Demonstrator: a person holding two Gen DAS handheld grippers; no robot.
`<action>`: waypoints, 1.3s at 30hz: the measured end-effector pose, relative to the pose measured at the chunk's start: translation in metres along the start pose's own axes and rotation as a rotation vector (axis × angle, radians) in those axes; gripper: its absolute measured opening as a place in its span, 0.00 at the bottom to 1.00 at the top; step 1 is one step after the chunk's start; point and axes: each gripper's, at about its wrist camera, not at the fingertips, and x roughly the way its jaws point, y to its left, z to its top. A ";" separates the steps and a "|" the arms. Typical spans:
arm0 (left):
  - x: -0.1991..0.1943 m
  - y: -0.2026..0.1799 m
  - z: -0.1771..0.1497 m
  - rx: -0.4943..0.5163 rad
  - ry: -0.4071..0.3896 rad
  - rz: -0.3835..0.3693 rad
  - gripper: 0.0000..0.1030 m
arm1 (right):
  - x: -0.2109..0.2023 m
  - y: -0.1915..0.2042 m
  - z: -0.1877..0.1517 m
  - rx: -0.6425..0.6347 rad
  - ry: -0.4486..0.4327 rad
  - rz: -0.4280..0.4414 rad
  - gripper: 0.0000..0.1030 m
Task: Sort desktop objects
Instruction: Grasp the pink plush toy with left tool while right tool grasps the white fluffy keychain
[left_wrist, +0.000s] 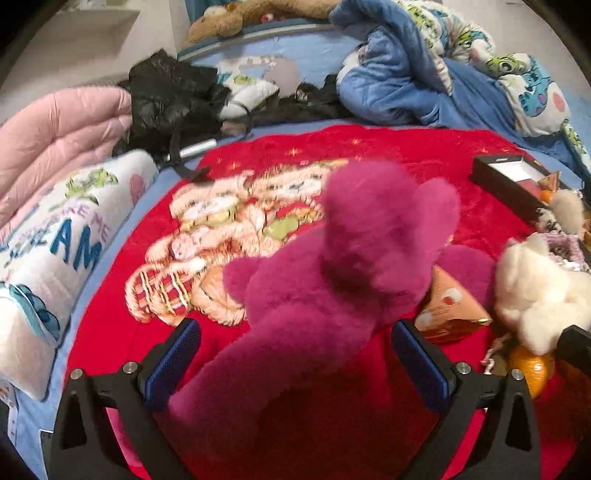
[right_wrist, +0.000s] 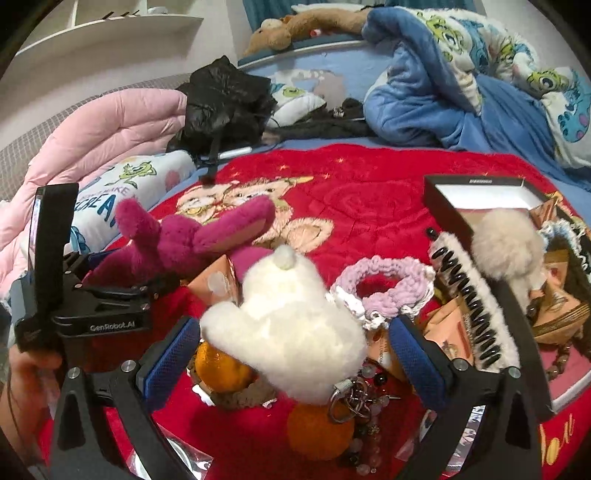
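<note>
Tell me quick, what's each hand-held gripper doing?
Left hand-held gripper: open, pink plush between its fingers, not clamped.
Right hand-held gripper: open, around the white plush.

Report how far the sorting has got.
Done: nothing looks sorted; the black box holds nothing visible. In hand: the magenta plush lies between the open left gripper fingers. Left: white plush, oranges, crocheted ring, still piled before the open right gripper.

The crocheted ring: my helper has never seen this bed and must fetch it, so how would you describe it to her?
Start at the red blanket on the bed and look at the clutter on its right side. Just right of the white plush toy, left of the black box, lies the crocheted ring. It is the only open yarn loop there, pale lilac with a white edge, red blanket showing through its middle.
</note>
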 end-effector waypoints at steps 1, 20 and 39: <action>0.007 0.003 0.000 -0.011 0.027 -0.012 1.00 | 0.003 -0.001 0.000 0.005 0.009 0.007 0.97; 0.025 0.008 -0.009 -0.056 0.074 -0.062 0.87 | 0.021 -0.015 -0.010 0.071 0.056 0.054 0.47; -0.029 -0.008 -0.021 0.011 -0.097 -0.021 0.32 | 0.009 -0.006 -0.012 0.025 -0.006 -0.015 0.42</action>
